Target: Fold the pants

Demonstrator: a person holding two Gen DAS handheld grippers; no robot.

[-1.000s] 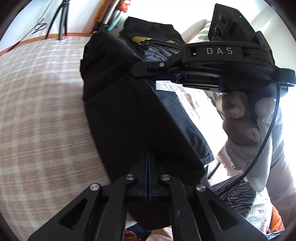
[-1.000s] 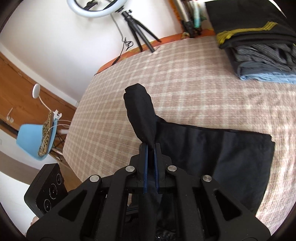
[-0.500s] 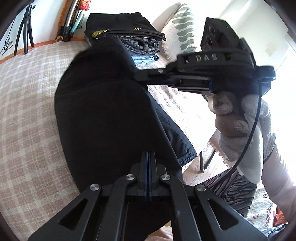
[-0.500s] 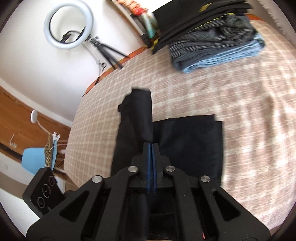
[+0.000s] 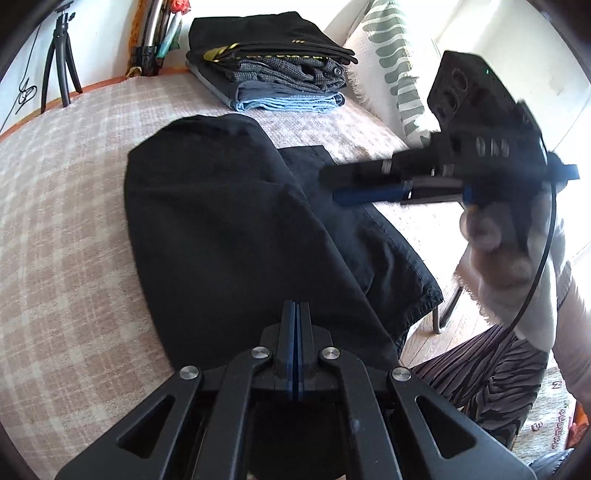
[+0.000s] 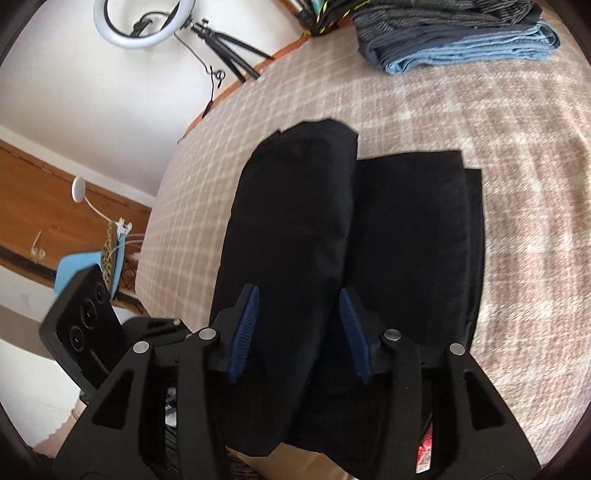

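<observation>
Far left of the left wrist view: black tripod on the floor past the bed edge. Plaid bedspread across the left half, beige and pink check. Black pants at centre, lying on the bedspread, upper layer folded over a lower layer that sticks out to the right and reaches the bed edge. Left gripper at bottom centre, blue pads pressed together, clamped on the near edge of the pants fabric. Behind the pants, well apart: stack of folded clothes, black on top, grey check under it, light blue at the bottom. White pillow with green stripes just right of the stack. Right gripper coming in from the right, motion-blurred, hanging over the lower pants layer; contact with the cloth hard to call from this side. Gloved hand on its handle. Right wrist view, left to right: ring light on a stand by the wall, blue chair below it, then pants in the middle with the thicker fold on the left and the flat layer on the right. Right gripper jaws just been opening, now parted, blue pads either side of the fold, not pressing it.
</observation>
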